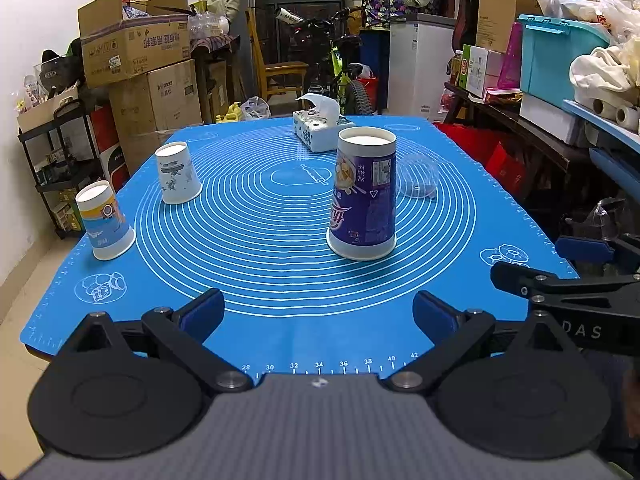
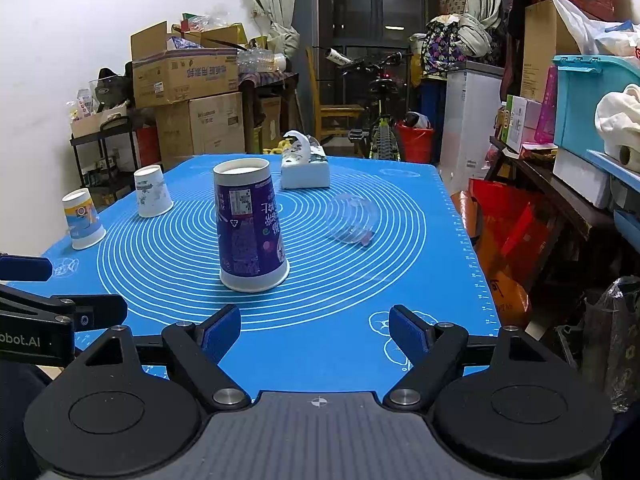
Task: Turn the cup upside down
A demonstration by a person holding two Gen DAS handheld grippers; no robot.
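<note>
A: Cup (image 1: 363, 196), the purple one, stands near the middle of the mat (image 1: 280, 332), wide mouth down and base up. It looks flipped already.

B: Nearest first, though: the left gripper (image 1: 318, 314) hangs over the mat's front edge, fingers (image 1: 202, 314) spread wide, nothing between them.

A: Same on the other side. The right gripper (image 2: 316, 334) is splayed wide and empty, with the purple cup just ahead and a touch to its left.

B: So neither tool touches a cup. My read is that the purple one is done, or close to it, and both tools sit clear of it.

A: Further out on the right lies a clear cup (image 2: 352, 218), seemingly on its side, though it's hard to read. If one is left to turn, that's my guess.

B: It would need a wide, gentle pinch across thin plastic, then a roll of the wrist.

A: Far left, two small paper cups (image 1: 178, 172) (image 1: 105, 220) are mouth down too. At the back, a tissue box (image 1: 320, 130).
</note>
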